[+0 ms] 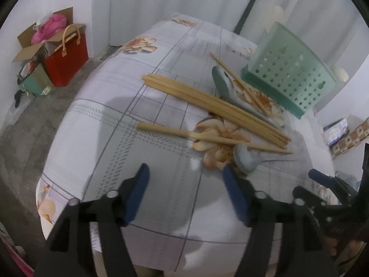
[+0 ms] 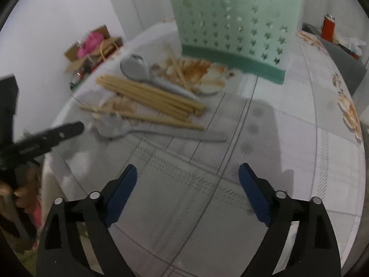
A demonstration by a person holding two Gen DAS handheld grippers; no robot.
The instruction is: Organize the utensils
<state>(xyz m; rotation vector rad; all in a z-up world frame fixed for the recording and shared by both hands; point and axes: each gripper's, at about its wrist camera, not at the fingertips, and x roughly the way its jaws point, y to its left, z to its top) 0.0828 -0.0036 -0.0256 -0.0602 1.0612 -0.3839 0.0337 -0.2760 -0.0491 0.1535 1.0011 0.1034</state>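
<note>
The counter (image 1: 143, 161) wears a pale cloth with grey lines and big orange flowers. On it lie a bunch of chopsticks (image 1: 207, 103), one loose chopstick (image 1: 207, 136), and two grey spoons (image 2: 138, 71), all near a green holder (image 1: 290, 78) with star holes. The left gripper (image 1: 184, 177) and right gripper (image 2: 186, 175) hang over bare cloth, fingers spread wide, holding nothing. A red bag (image 1: 69, 57) and cardboard box (image 1: 30, 46) sit on the floor by white walls.
</note>
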